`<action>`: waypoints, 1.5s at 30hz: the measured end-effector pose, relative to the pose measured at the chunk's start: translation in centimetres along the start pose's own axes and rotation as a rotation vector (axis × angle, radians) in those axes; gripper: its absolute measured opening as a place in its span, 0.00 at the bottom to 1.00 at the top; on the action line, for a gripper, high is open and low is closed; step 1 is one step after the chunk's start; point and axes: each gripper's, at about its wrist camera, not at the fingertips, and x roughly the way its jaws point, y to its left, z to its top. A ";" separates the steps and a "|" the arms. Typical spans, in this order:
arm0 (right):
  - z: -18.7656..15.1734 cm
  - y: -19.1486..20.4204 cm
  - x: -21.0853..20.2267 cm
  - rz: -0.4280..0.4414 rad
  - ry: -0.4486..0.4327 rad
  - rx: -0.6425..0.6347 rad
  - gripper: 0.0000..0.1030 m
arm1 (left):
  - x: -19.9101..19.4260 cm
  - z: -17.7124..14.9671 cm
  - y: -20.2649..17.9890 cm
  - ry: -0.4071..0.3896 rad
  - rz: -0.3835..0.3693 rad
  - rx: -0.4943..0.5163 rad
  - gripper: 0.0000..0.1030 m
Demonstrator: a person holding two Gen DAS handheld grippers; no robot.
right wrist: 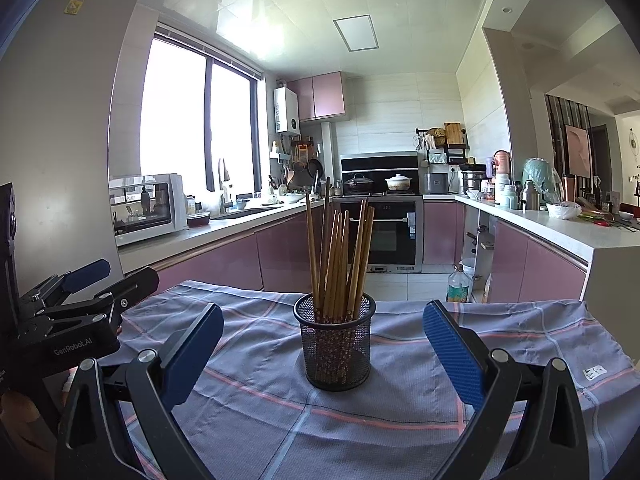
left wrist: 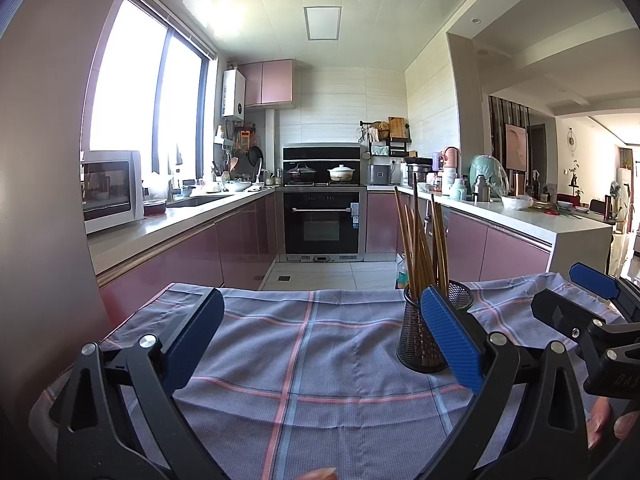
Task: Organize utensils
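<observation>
Chopsticks [right wrist: 340,256] are standing bunched in the holder [right wrist: 335,344] at twelve o'clock between the right gripper's [right wrist: 324,350] spread fingers (left gripper [left wrist: 322,344] likewise gaping, empty), suggesting sorting is finishing and withdrawing is coming next.

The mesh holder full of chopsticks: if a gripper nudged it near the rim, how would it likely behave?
The mesh holder is tall and narrow, and the chopsticks rise far above its rim, so it probably tips rather than slides. The checked cloth beneath may bunch and catch its base. The loose, leaning sticks would likely shift and rattle.
</observation>
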 end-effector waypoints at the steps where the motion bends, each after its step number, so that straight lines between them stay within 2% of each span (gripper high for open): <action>1: 0.0 0.1 0.0 0.001 0.000 -0.001 0.94 | 0.0 0.0 0.0 -0.001 -0.001 -0.001 0.94; 45: 0.4 0.1 0.3 0.002 -0.009 0.003 0.94 | -0.1 -0.1 0.1 0.001 0.000 0.001 0.94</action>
